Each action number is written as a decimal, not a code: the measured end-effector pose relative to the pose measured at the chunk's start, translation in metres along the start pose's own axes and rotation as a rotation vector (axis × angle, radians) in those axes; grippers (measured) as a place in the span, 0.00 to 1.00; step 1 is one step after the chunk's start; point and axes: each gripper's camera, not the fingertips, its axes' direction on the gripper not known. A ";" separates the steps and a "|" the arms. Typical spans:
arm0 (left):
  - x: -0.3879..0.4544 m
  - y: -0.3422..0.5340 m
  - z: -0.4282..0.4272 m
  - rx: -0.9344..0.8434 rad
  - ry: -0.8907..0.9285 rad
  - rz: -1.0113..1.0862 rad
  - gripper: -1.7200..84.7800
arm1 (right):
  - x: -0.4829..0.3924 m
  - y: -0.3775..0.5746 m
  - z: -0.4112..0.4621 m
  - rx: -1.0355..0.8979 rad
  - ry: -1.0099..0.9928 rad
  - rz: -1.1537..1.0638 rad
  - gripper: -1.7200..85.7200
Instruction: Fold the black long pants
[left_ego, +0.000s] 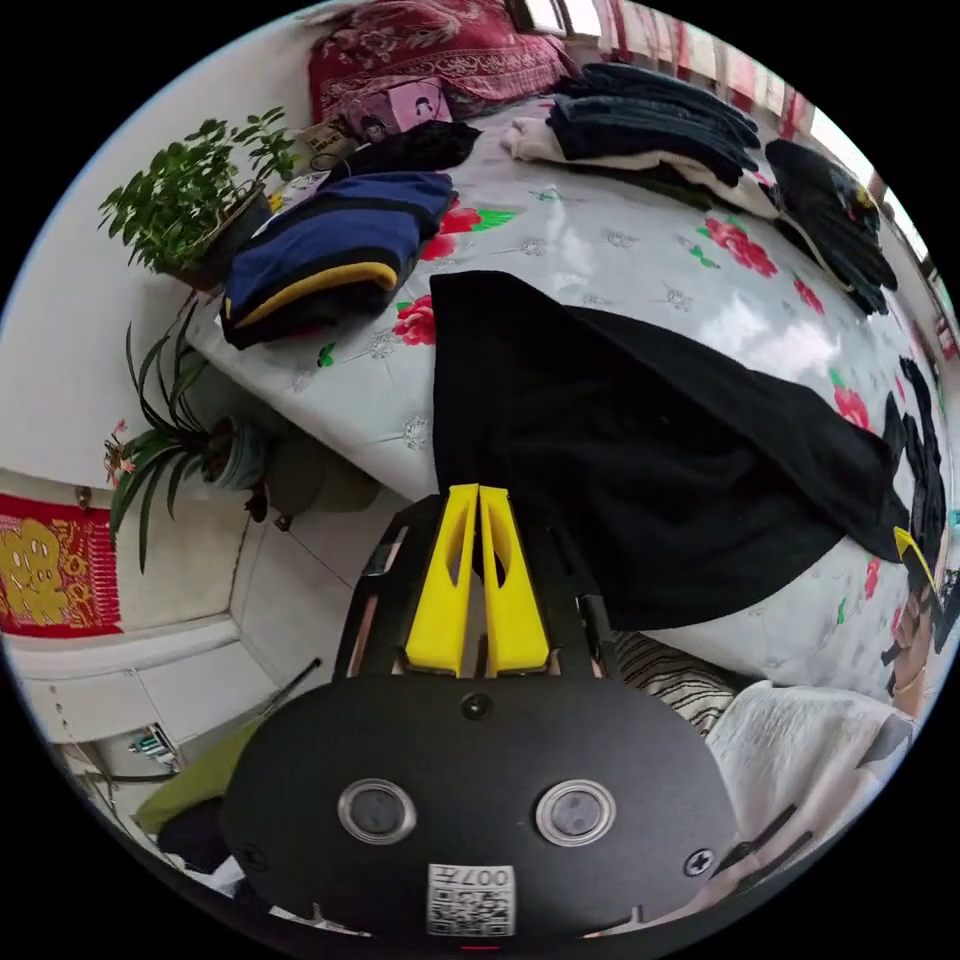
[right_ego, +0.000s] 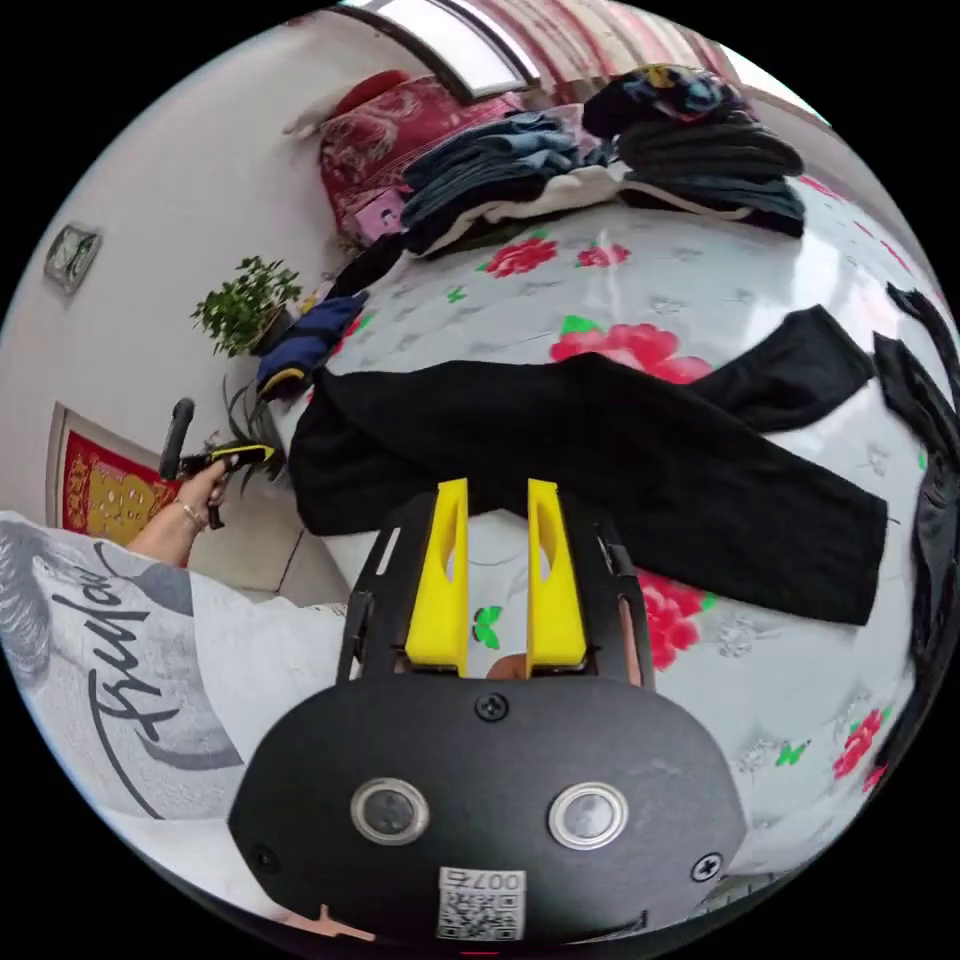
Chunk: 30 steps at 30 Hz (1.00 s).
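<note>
The black long pants lie stretched across the floral bed sheet, one end hanging over the bed's edge. My left gripper is shut on that hanging end, its yellow jaws pressed together on the cloth. In the right gripper view the pants run left to right, with the two legs apart at the right end. My right gripper stands open, jaw tips at the pants' near edge around mid-length. A hand holds the left gripper at the pants' left end. The right gripper's yellow tip shows at the far right.
A folded blue and yellow garment, a dark folded stack and a black pile sit on the bed's far side. Another black garment lies right of the pants. Potted plants stand beside the bed; a red pillow lies behind.
</note>
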 end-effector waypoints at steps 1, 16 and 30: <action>0.007 0.013 -0.005 0.014 0.055 -0.021 0.01 | 0.019 0.004 -0.008 0.019 0.058 0.045 0.08; 0.103 -0.022 -0.024 -0.046 0.149 0.008 0.03 | 0.103 0.012 0.022 -0.154 0.351 0.048 0.03; 0.152 -0.145 0.013 -0.073 0.113 0.174 0.02 | 0.014 -0.236 -0.130 0.286 0.261 0.017 0.02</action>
